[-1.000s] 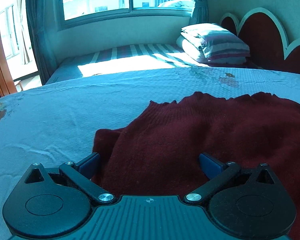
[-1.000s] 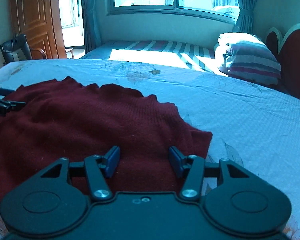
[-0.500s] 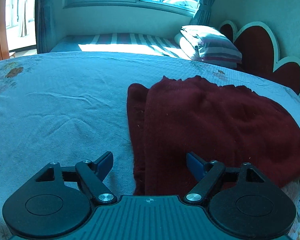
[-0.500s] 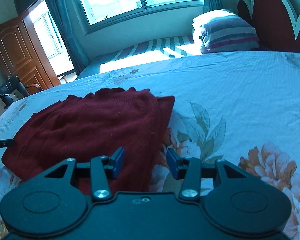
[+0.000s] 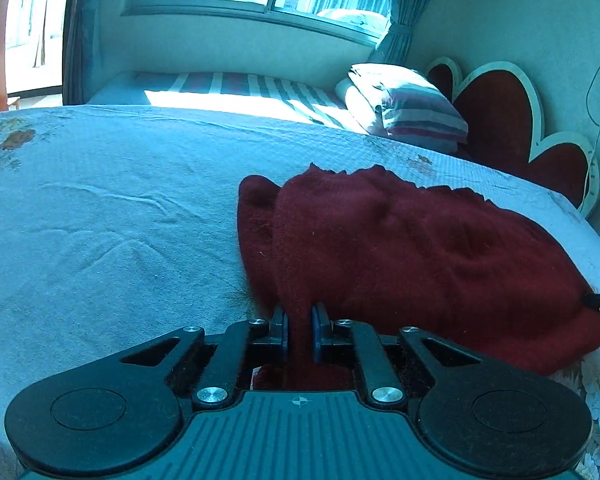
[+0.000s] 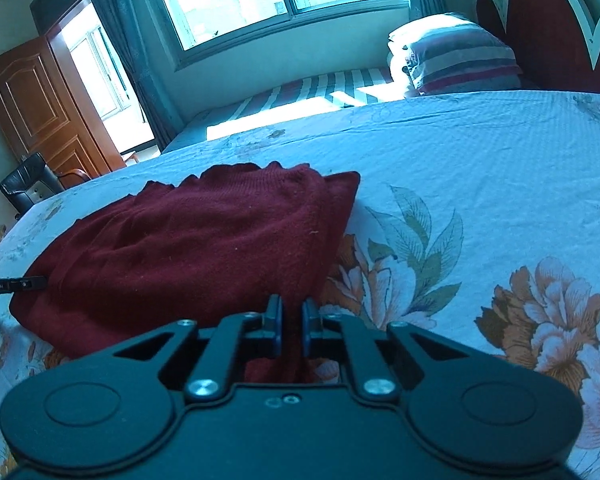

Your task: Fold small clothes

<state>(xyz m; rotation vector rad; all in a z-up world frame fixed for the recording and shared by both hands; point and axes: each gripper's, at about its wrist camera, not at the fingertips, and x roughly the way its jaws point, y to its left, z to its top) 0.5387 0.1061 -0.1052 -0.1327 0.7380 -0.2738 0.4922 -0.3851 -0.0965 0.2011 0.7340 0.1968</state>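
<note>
A dark red knitted sweater [image 5: 420,252] lies folded on the floral bedsheet [image 5: 100,220]. My left gripper [image 5: 299,320] is shut on its near left corner, with red fabric pinched between the blue pads. In the right wrist view the same sweater [image 6: 204,240] spreads to the left. My right gripper [image 6: 291,314] is shut on its near right corner. The tip of the other gripper [image 6: 16,284] shows at the sweater's left edge.
The bedsheet [image 6: 480,200] stretches wide on both sides of the sweater. Striped pillows [image 5: 408,108] and a red scalloped headboard [image 5: 500,108] stand at the far right. A wooden door [image 6: 40,112] and a black chair [image 6: 28,184] are at the far left.
Both grippers were open over the sweater and have now shut on its near corners. The sweater's near edge is bunched up between the pads.
</note>
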